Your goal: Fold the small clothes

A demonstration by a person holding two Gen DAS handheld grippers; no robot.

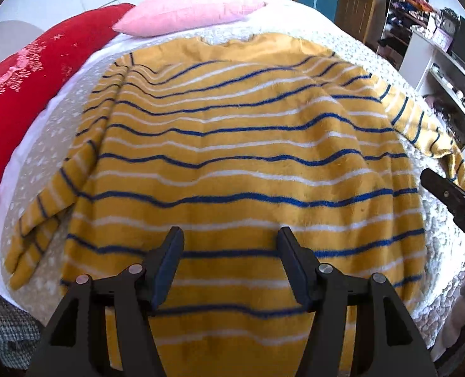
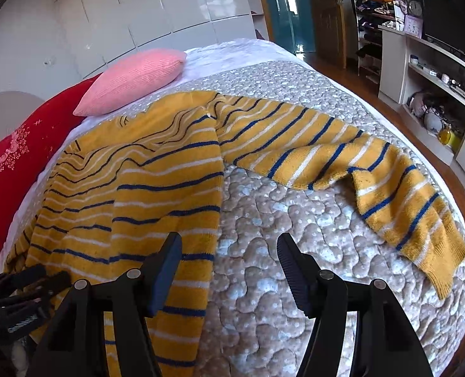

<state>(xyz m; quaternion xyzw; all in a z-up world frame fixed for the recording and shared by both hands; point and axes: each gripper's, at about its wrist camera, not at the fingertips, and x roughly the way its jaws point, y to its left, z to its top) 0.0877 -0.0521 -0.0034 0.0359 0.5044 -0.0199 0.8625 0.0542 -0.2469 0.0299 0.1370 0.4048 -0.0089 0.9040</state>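
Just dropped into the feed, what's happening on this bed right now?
A person with a hand-held gripper in each hand is about to fold a yellow striped sweater spread flat on the quilted bedspread. Both sleeves lie out to the sides; nothing is folded yet. The left hand-held gripper hangs open over the sweater's lower body. The right hand-held gripper hangs open over the sweater's right edge. Neither holds anything. A pink pillow sits by the collar.

A home bedroom: a quilted bed (image 2: 295,220) with a pink pillow (image 2: 131,81) at its head, glossy wardrobe doors (image 2: 157,6) behind, cluttered shelves (image 2: 433,94) beside it.
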